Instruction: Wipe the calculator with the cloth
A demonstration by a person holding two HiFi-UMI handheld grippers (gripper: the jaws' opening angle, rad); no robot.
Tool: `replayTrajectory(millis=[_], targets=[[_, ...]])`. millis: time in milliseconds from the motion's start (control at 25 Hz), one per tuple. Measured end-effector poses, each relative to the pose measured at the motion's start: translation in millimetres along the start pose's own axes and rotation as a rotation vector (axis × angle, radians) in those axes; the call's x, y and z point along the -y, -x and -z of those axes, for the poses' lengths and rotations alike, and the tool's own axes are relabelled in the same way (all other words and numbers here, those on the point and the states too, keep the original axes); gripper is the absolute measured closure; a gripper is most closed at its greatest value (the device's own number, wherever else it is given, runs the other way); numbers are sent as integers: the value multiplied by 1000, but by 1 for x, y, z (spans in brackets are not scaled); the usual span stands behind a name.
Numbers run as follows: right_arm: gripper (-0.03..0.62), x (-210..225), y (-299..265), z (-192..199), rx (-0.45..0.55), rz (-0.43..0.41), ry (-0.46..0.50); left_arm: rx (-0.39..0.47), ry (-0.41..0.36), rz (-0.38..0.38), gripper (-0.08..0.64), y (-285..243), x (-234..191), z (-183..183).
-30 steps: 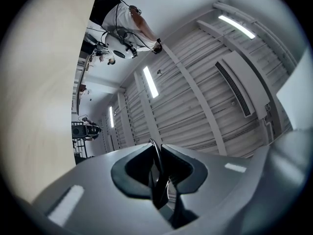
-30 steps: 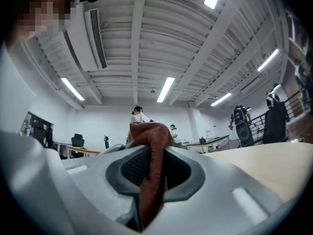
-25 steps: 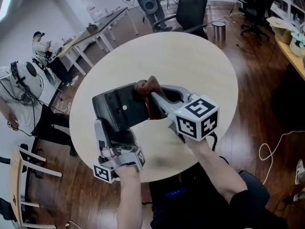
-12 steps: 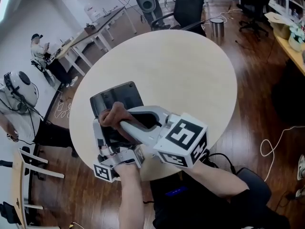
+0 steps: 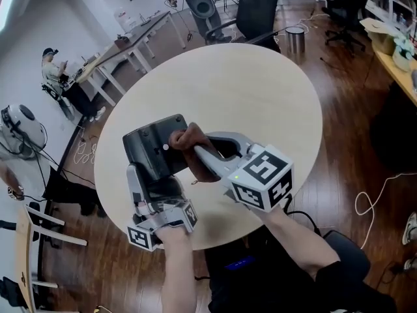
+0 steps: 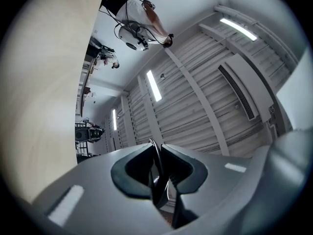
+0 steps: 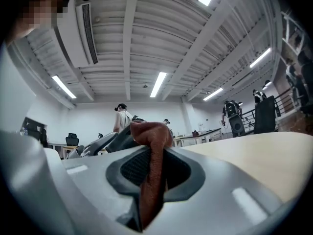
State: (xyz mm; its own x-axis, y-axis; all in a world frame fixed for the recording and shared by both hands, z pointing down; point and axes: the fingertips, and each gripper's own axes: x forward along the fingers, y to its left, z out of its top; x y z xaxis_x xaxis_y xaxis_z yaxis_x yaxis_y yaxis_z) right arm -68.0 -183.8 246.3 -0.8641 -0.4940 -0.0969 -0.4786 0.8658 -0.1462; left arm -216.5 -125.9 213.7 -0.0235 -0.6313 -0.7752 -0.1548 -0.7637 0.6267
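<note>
The brown cloth [image 5: 186, 141] has been slid back up the flat dark grey calculator [image 5: 146, 145]. Half a second ago it was pressed low, near the left gripper [image 5: 155, 186]; now it is pressed on the upper middle. Wiping is judged to be under way. The cloth is pinched tight in the closed right gripper [image 5: 199, 156]. The calculator's near end is clamped in the closed left gripper and held above the round pale wooden desk [image 5: 260, 96]. Its long side seems to run up and away from that gripper.

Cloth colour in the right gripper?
Reddish-brown cloth, best seen in the right gripper view.
</note>
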Motion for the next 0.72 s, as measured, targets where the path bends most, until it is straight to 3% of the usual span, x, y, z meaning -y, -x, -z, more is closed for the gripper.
replayTrajectory(millis=[160, 240, 320, 400, 520, 600, 720], targets=[[525, 37, 6, 14, -57, 80, -19, -14, 0, 4, 503, 0, 4, 1], [525, 44, 12, 9, -36, 91, -58, -16, -4, 1, 505, 1, 3, 0], [525, 28, 15, -9, 21, 39, -76, -16, -12, -2, 505, -1, 0, -1], [525, -8, 11, -27, 67, -70, -71, -17, -19, -7, 505, -3, -3, -1], [525, -63, -3, -30, 53, -199, 21, -28, -13, -13, 505, -3, -6, 2], [525, -70, -9, -24, 26, -201, 88, -41, -3, -13, 505, -1, -4, 5], [525, -31, -4, -18, 19, -117, 79, -87, 15, -19, 505, 1, -4, 13]])
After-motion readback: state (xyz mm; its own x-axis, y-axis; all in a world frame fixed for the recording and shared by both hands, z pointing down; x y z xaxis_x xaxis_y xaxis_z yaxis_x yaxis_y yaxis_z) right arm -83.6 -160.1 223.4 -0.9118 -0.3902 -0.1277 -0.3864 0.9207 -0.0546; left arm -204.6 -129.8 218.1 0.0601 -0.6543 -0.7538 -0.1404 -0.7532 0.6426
